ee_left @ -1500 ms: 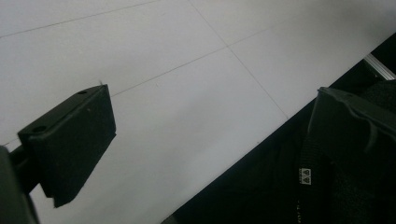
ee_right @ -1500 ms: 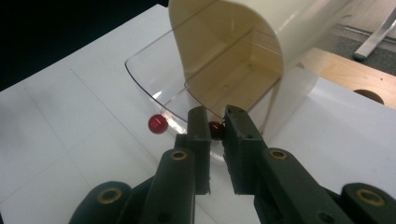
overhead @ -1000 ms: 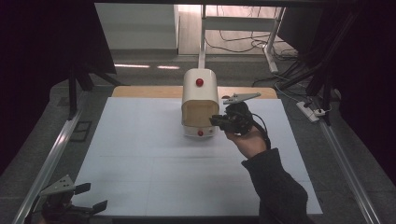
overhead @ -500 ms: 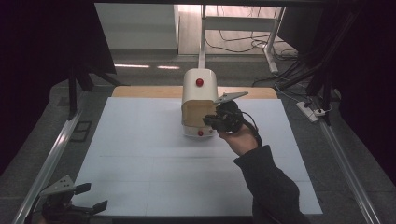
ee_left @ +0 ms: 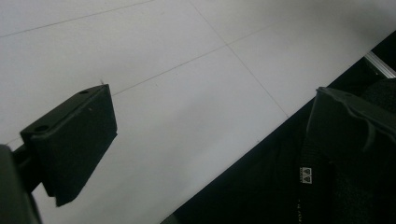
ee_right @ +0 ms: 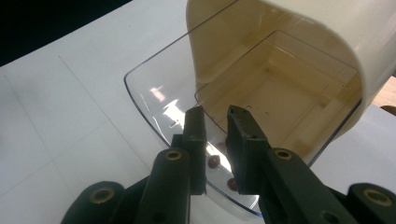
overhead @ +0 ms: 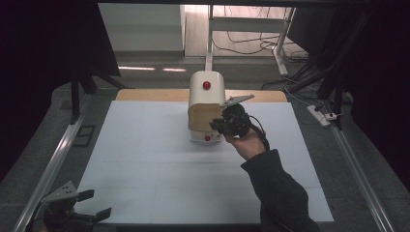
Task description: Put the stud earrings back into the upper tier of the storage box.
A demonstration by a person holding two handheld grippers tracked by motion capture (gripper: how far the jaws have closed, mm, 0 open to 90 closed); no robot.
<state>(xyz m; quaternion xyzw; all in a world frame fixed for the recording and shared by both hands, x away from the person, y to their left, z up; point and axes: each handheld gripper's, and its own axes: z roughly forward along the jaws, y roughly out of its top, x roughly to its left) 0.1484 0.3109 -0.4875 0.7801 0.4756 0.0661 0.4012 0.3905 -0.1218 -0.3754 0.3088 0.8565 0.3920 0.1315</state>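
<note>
High view: a cream appliance (overhead: pixel 206 104) with a red knob (overhead: pixel 207 85) on top stands at upper centre of the frame, on the far part of the white desk (overhead: pixel 145 159). The right hand-held gripper (overhead: pixel 220 124) is just right of centre, at the appliance's front right side, with its grey plate (overhead: pixel 236 100) above it and a dark sleeve (overhead: pixel 280 193) running down to the bottom edge. The left hand-held gripper (overhead: pixel 99 205) sits at the lower left corner of the frame, at the desk's near edge, well apart from the appliance.

Left gripper view: one black jaw at the left of the frame, the other at the right edge, wide apart, nothing between them. White desk (ee_left: pixel 187 70) in the upper part of the frame; dark floor area at lower right.

Right gripper view: the right hand-held gripper (ee_right: pixel 215 119) in the lower middle of the frame. Its jaws have just been opening a little; a narrow gap shows between them, with the rim of the clear bin (ee_right: pixel 159 100) at that gap. I cannot tell whether the pads press on it. The bin projects from the cream housing (ee_right: pixel 299 32), which takes the upper right. Small dark red bits (ee_right: pixel 214 161) lie on the bin floor near the jaws.
</note>
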